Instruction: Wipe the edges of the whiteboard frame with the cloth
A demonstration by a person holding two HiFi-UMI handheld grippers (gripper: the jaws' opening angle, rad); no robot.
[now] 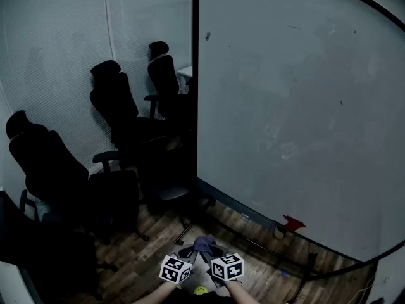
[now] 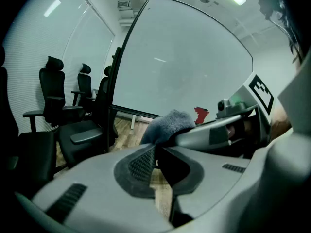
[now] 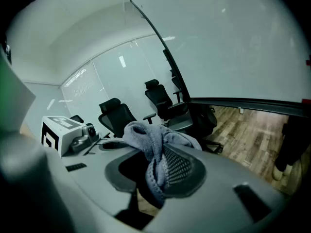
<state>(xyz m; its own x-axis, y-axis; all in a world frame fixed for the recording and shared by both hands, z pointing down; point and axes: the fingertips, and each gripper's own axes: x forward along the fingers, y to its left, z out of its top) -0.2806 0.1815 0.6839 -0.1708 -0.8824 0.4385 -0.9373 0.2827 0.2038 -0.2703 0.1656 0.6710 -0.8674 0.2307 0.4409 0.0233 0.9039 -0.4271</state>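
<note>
The whiteboard fills the right of the head view, with its black frame running down the left side and along the bottom. Low at the centre, both grippers meet at a grey-purple cloth. My right gripper is shut on the cloth, which bunches between and over its pads. My left gripper has its jaws closed tip to tip. The cloth sits just past those tips, and I cannot tell whether they touch it. Both grippers hang well below and in front of the board.
Three black office chairs stand left of the board against a glass wall with blinds. A small red object sits at the board's bottom frame. Wooden floor lies below.
</note>
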